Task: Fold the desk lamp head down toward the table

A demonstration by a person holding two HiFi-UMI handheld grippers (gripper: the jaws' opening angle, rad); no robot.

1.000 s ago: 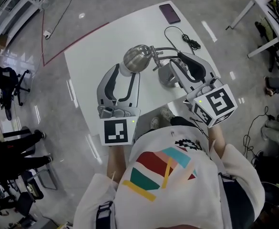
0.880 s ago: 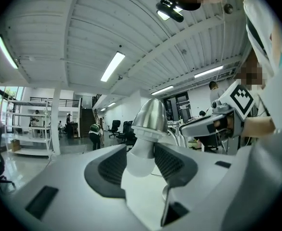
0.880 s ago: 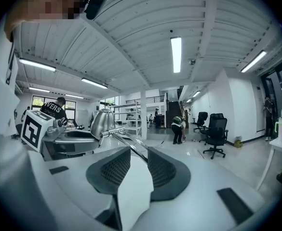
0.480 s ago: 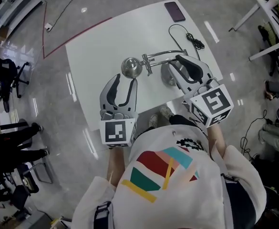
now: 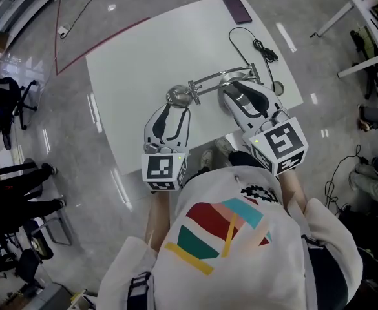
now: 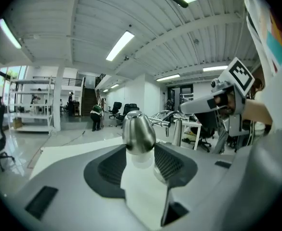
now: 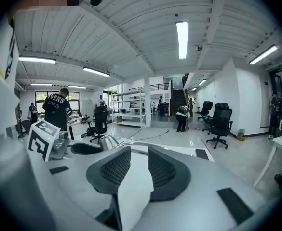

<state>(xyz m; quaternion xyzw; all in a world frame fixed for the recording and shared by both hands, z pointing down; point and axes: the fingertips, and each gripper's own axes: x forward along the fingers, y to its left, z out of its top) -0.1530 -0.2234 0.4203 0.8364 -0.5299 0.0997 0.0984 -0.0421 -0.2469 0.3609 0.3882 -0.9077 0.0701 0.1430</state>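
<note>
- Left tool [image 5: 174, 110], jaws just narrowed, clasps the lamp head [image 6: 139, 131] at its pad tips; the polished dome could slip free.
- Right tool [image 7: 133, 163] hangs released; the unbraced lamp base [image 5: 223, 103] could skid across the table [image 5: 130, 57].

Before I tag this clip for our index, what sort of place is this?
Probably an open-plan office or lab: a white table, office chairs, shelving and a strip light overhead.

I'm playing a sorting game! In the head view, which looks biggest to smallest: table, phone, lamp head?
1. White table
2. Phone and lamp head: they look about alike, so I won't rank them.
</note>
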